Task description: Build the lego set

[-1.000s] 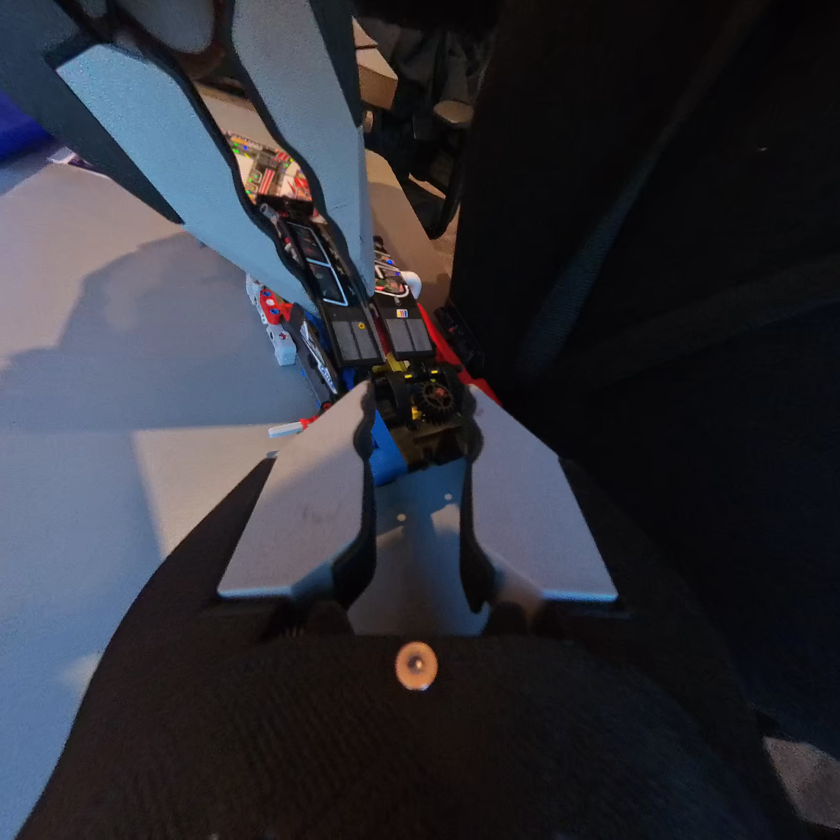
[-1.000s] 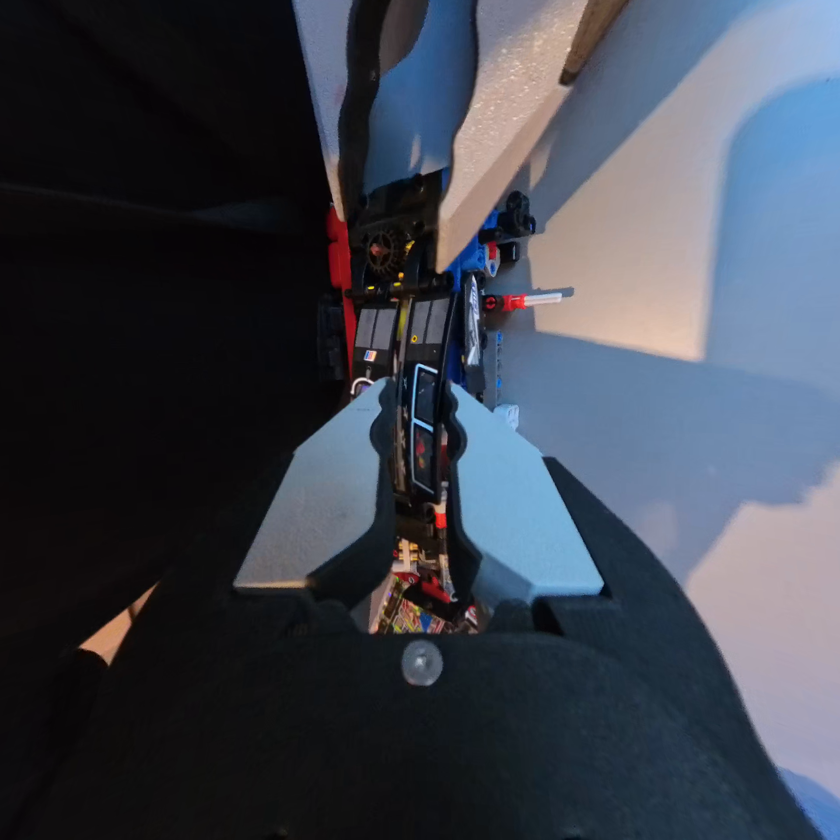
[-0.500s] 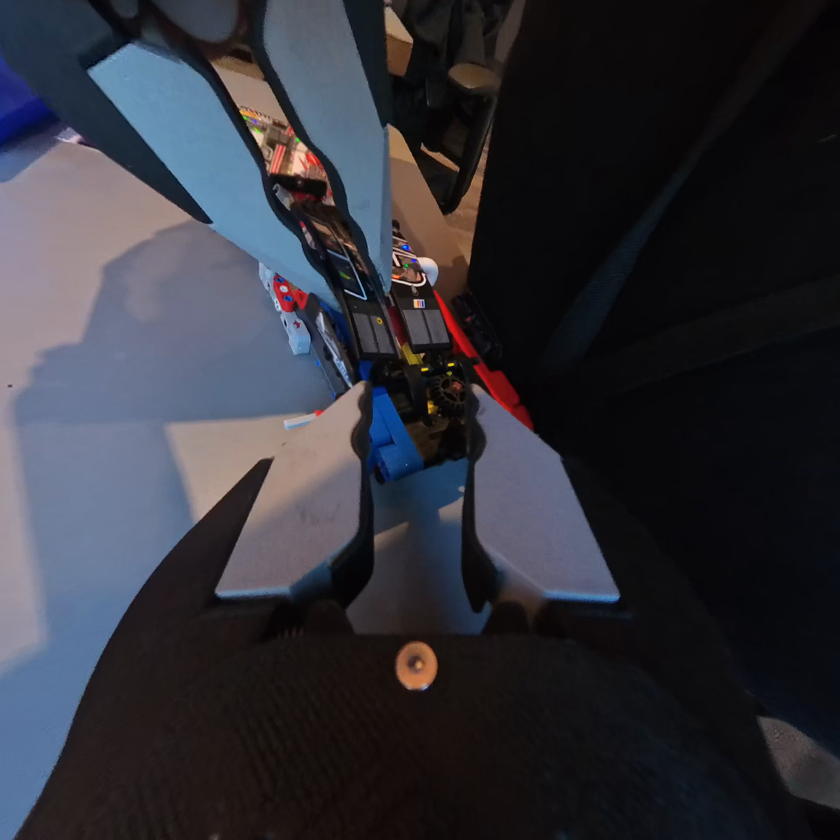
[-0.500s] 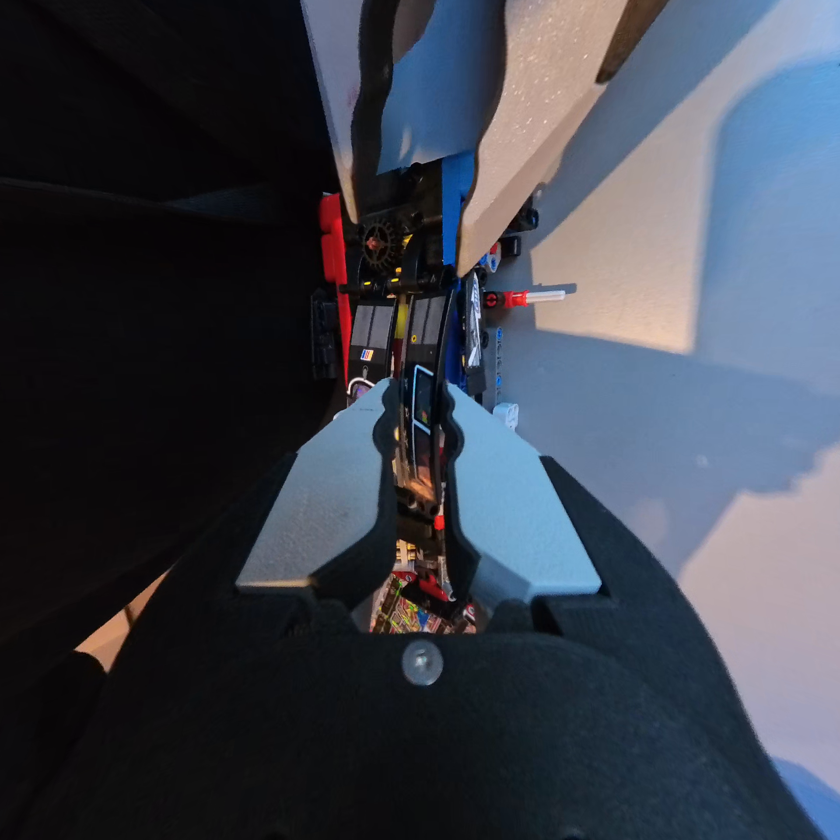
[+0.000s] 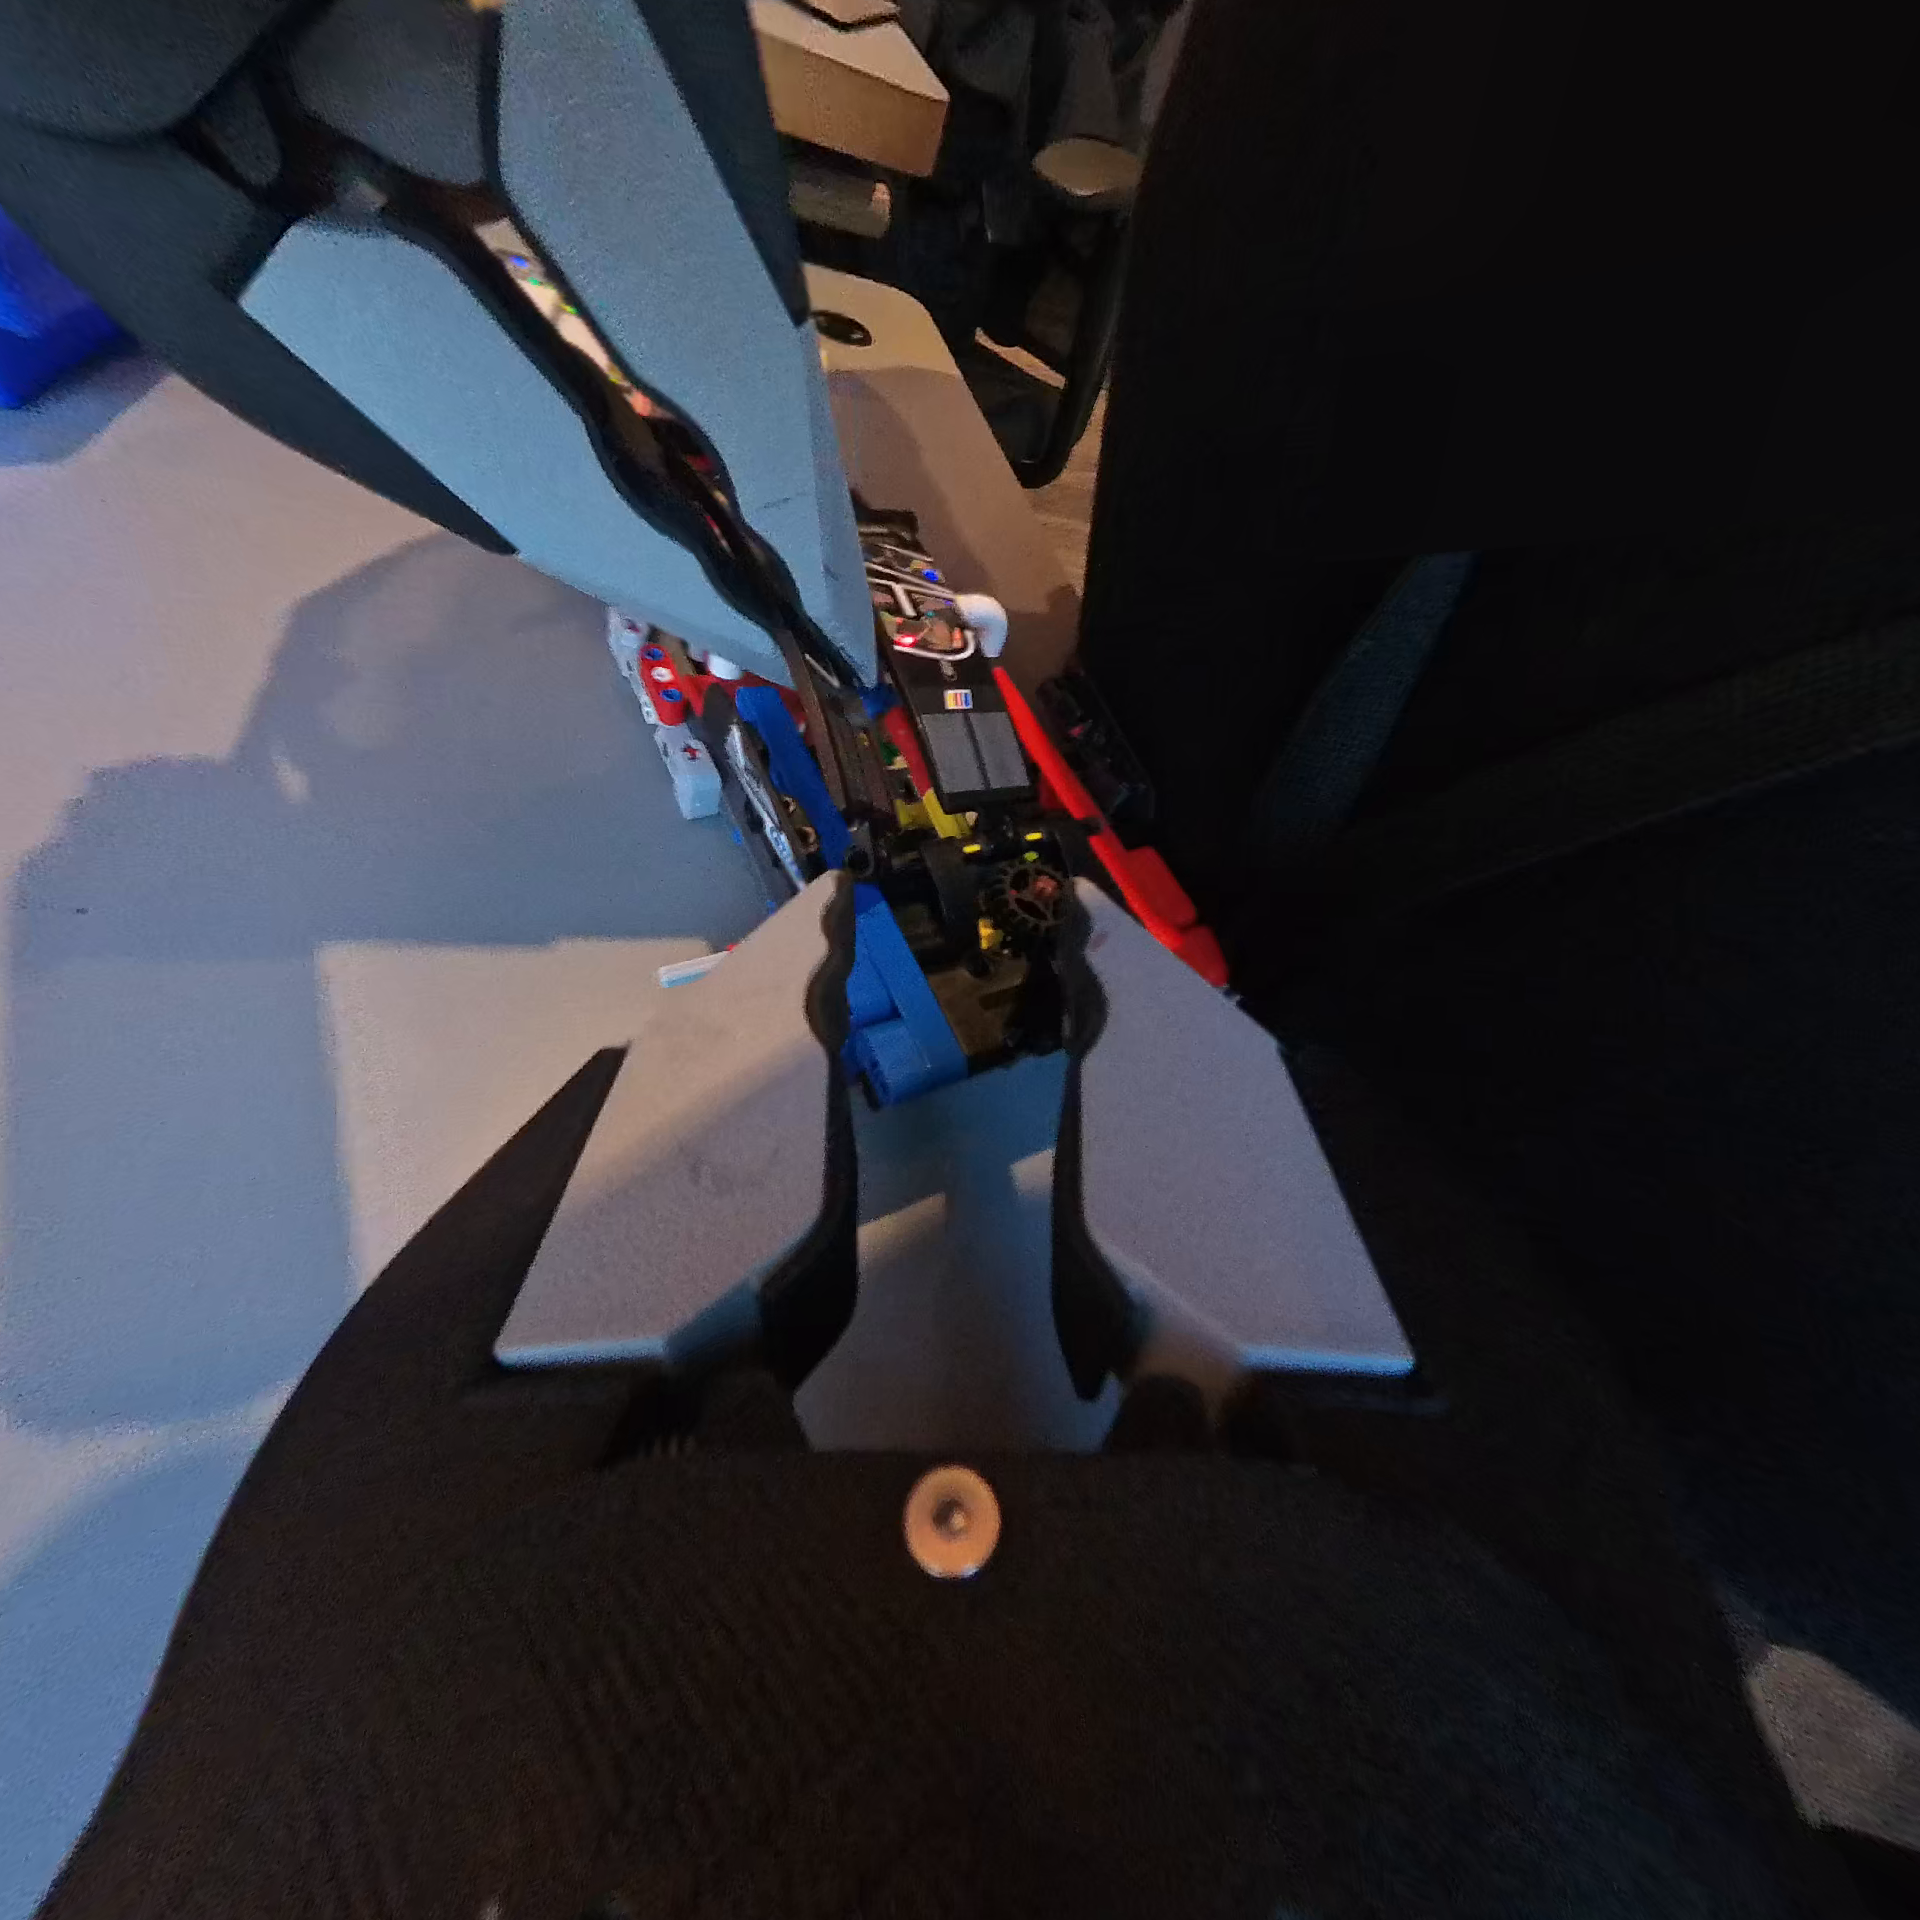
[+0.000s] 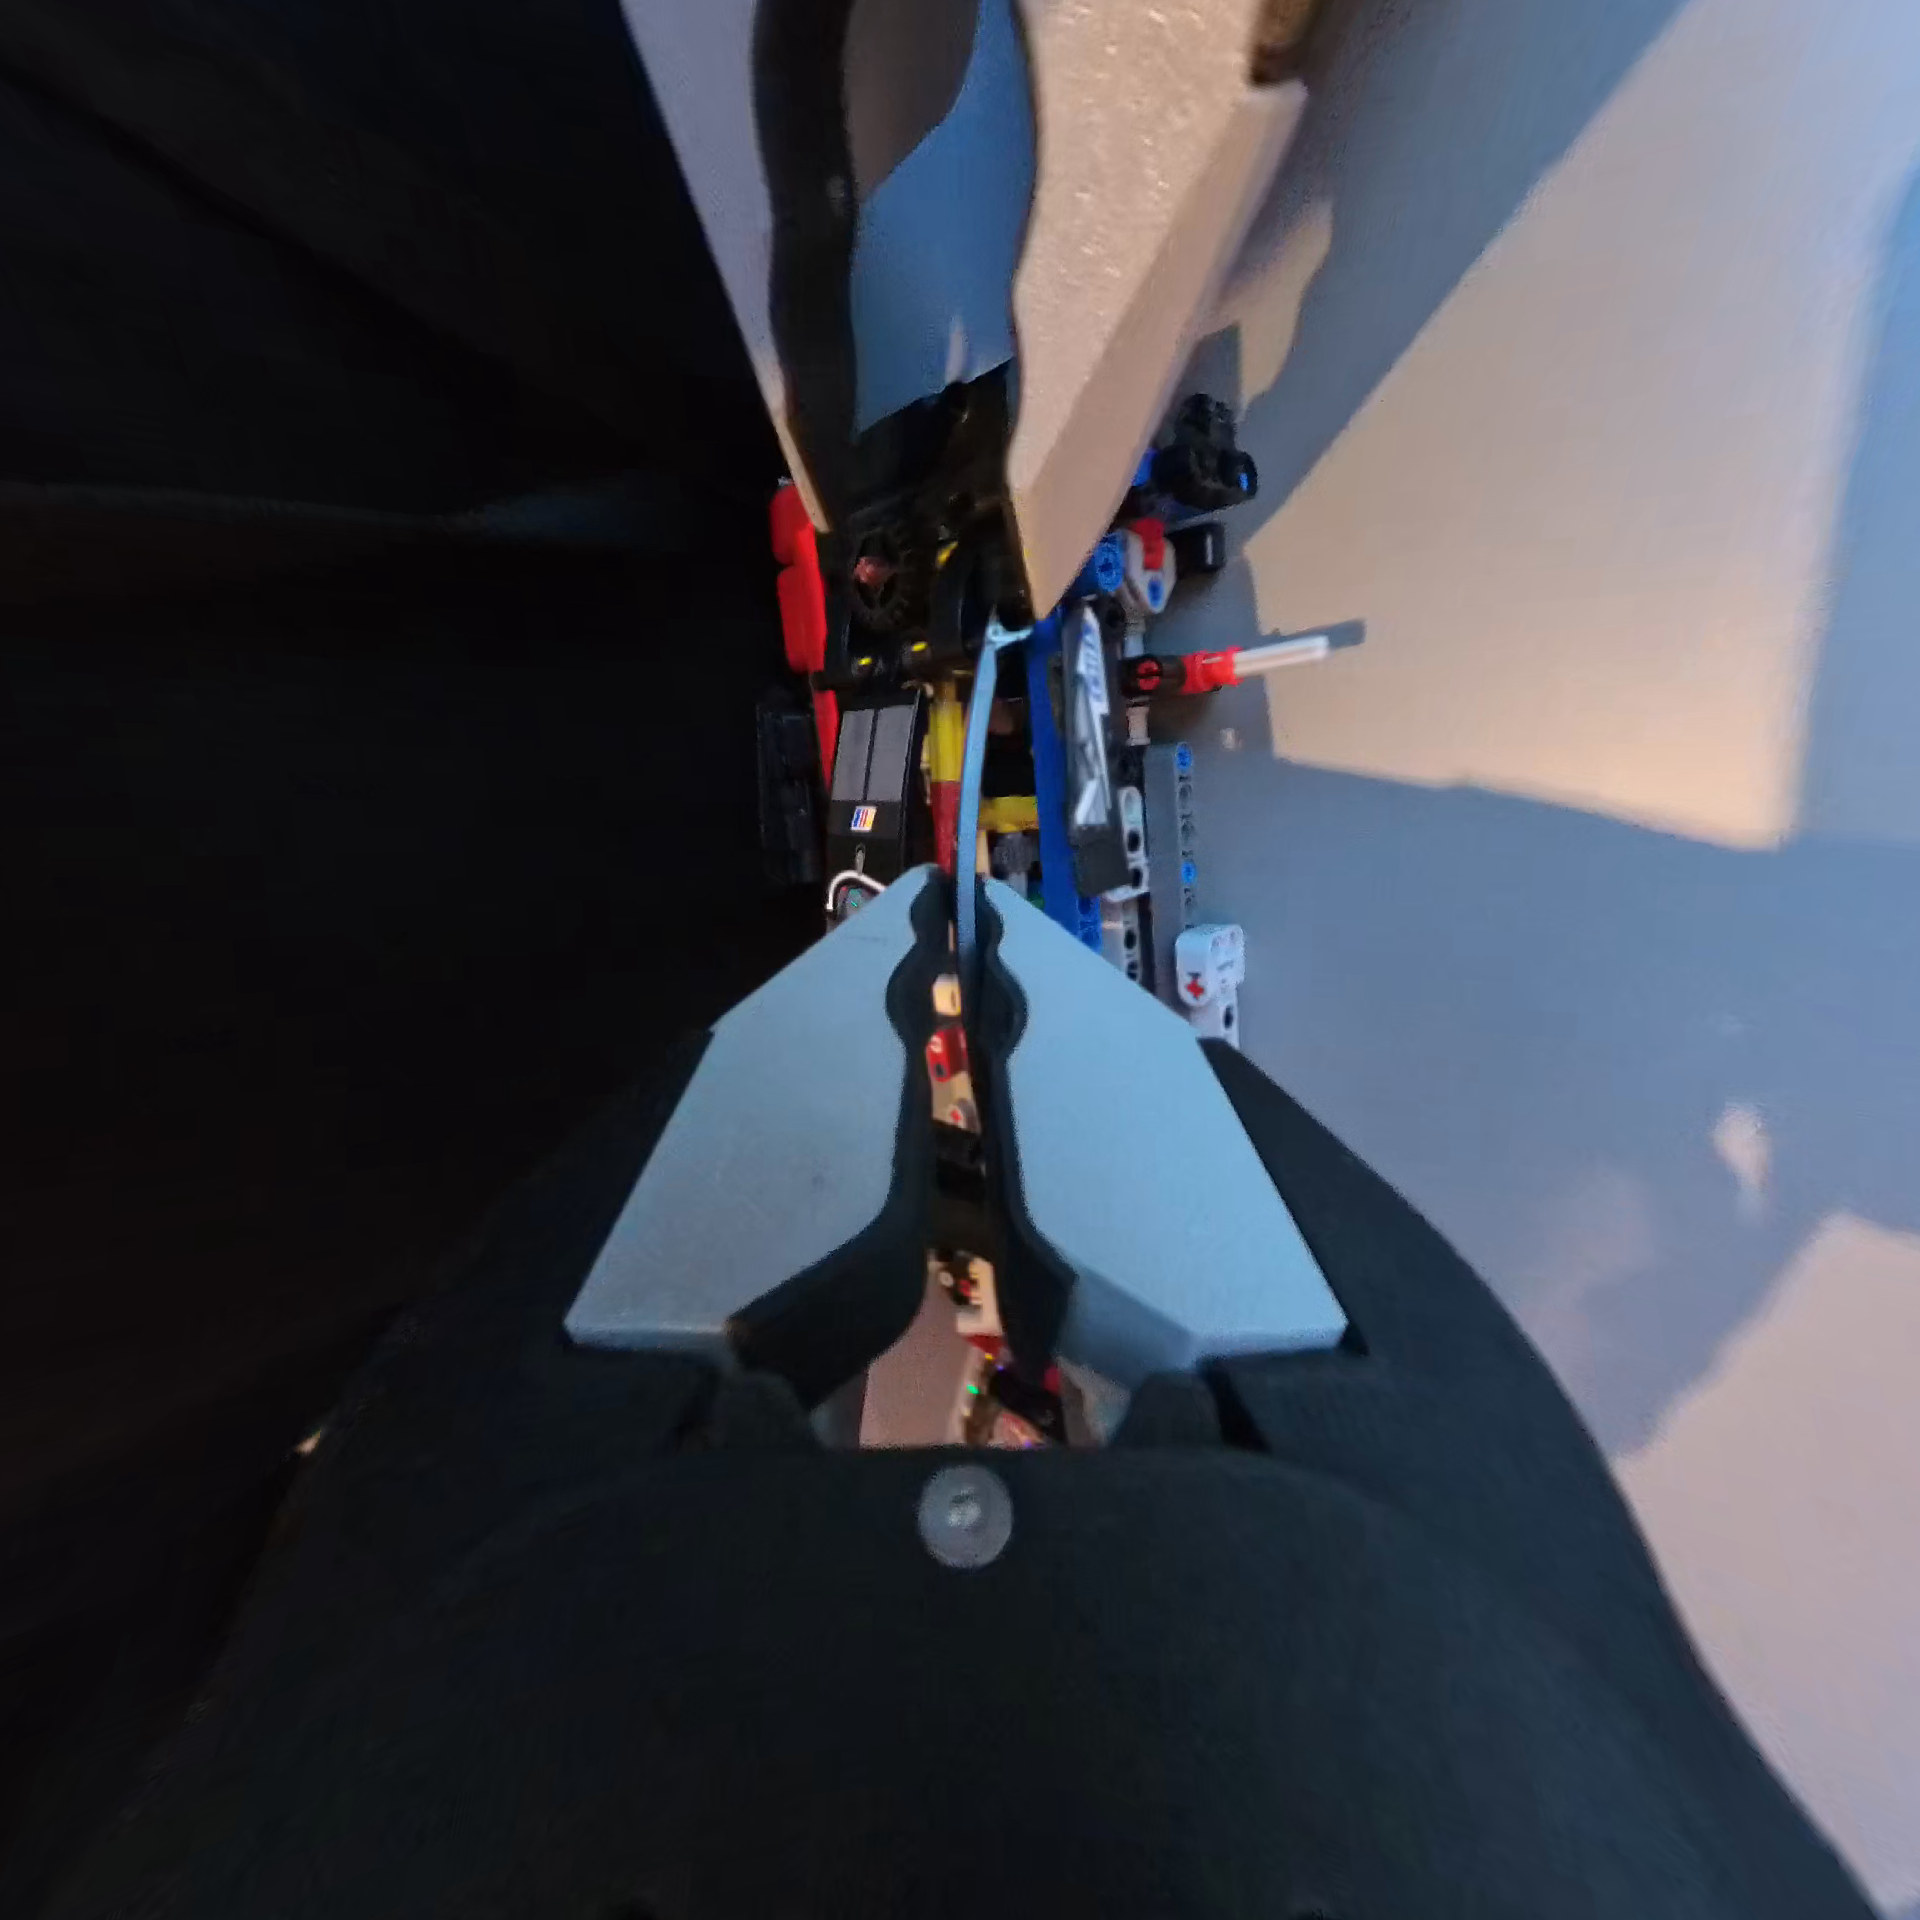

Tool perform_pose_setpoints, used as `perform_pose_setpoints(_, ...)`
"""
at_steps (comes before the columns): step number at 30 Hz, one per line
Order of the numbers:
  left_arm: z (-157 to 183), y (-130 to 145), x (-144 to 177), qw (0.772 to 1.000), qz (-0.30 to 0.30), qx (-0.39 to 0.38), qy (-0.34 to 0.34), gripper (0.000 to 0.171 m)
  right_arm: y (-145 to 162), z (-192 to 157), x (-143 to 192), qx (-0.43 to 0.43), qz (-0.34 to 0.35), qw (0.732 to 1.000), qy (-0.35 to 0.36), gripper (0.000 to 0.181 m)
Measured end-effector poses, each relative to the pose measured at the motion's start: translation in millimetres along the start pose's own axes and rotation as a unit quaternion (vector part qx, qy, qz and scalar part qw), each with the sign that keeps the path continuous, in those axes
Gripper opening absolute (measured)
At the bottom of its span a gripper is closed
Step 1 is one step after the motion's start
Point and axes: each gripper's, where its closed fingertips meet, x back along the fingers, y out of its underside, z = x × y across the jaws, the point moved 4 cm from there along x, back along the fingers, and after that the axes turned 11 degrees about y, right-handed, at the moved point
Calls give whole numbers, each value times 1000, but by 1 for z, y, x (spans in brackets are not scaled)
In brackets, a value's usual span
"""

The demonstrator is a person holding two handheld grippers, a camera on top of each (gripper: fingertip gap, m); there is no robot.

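A long Lego car model (image 5: 971,748) in black, blue, red and yellow lies on the grey table (image 5: 312,1091) by its edge. My left gripper (image 5: 958,920) is shut on the model's near end, on the blue block and the black gear. My right gripper (image 5: 826,665) comes in from the upper left, shut on a thin black curved panel (image 5: 844,743) held over the model's middle. In the right wrist view, my right gripper (image 6: 961,894) holds that panel (image 6: 971,779) edge-on above the model (image 6: 873,769). The left gripper (image 6: 925,540) is at the model's far end.
Loose parts lie beside the model: a white piece (image 5: 691,774), a red and white axle (image 6: 1236,665), a white connector (image 6: 1210,971) and a black connector (image 6: 1205,457). A person's dark clothing (image 5: 1507,623) fills the side past the table edge. A blue bin (image 5: 42,322) stands far left. My right fingertips sit around 6 centimetres from my left ones. It is some 4 centimetres from my left tips to the black connector (image 6: 1205,457).
The panel in my right gripper has turned from lying flat beside the other black panel to standing edge-on. My right gripper has come closer to the left one. The left gripper keeps its hold.
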Motion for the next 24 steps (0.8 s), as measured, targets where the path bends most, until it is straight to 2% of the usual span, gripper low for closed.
perform_pose_setpoints(4, 0, -4, 5, 999, 5, -32, -32, 34, -3, -1, 10, -41, 21, 998, -47, 0)
perform_pose_setpoints(13, -10, -11, 13, 984, -12, -98, -147, 12, -11, -1, 20, -121, 82, 979, -145, 0)
perform_pose_setpoints(16, -13, -16, 16, 970, -20, -136, -200, 16, -10, 1, 20, -159, 100, 966, -180, 0)
perform_pose_setpoints(24, -15, -21, 17, 968, -5, -135, -213, 21, -11, 1, 17, -181, 113, 952, -221, 0)
